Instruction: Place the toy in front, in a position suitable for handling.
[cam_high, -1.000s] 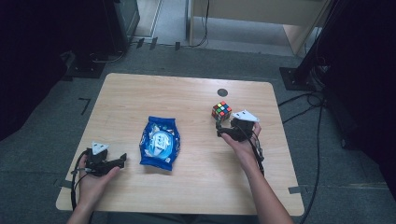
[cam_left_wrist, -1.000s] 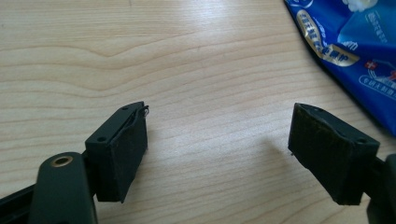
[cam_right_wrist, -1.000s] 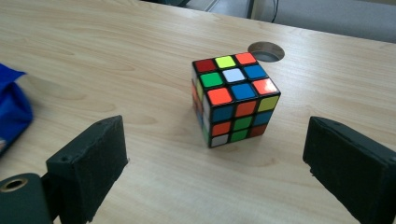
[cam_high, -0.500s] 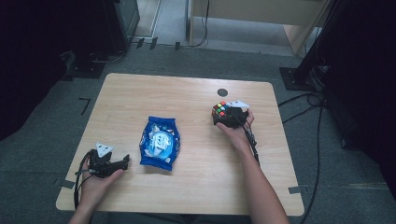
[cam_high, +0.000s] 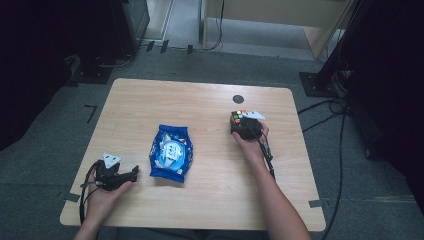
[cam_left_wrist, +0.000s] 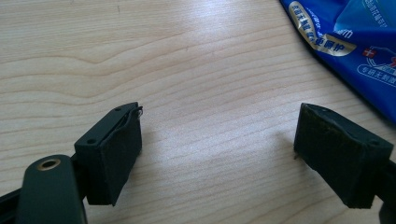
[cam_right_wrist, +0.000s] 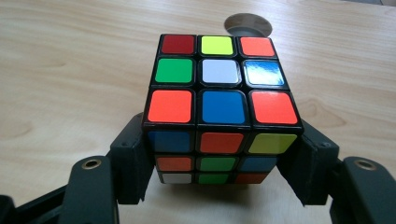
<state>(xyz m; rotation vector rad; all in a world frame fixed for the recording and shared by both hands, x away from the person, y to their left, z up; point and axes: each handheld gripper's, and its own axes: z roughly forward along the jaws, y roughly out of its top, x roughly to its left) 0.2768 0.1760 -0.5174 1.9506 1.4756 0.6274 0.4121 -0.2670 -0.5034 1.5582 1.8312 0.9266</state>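
Step in hand: judged to be the grasp of the puzzle cube by the right gripper.
Right gripper: jaws stand one on each side of the cube, at its lower layers; the pads look to be touching its side faces, but I cannot tell if they press firmly.
Cube: between the right gripper's jaws, standing on the table; in the high view it sits at the tip of that gripper, forward of the hand.
Advice: close evenly on the flat side faces, keep the jaws level and low, and lift straight up so the cube does not twist or slip.
Risk: glossy stickers and loose layers may let the cube turn in the grip.
Left gripper: jaws wide apart, holding nothing, low over bare wood.
Blue packet: lies flat just ahead and to the right of the left gripper, well apart from the cube.
Surface: pale wood-grain tabletop with a small round dark mark beyond the cube.
Room: grey floor, cables and dark stands around the table.
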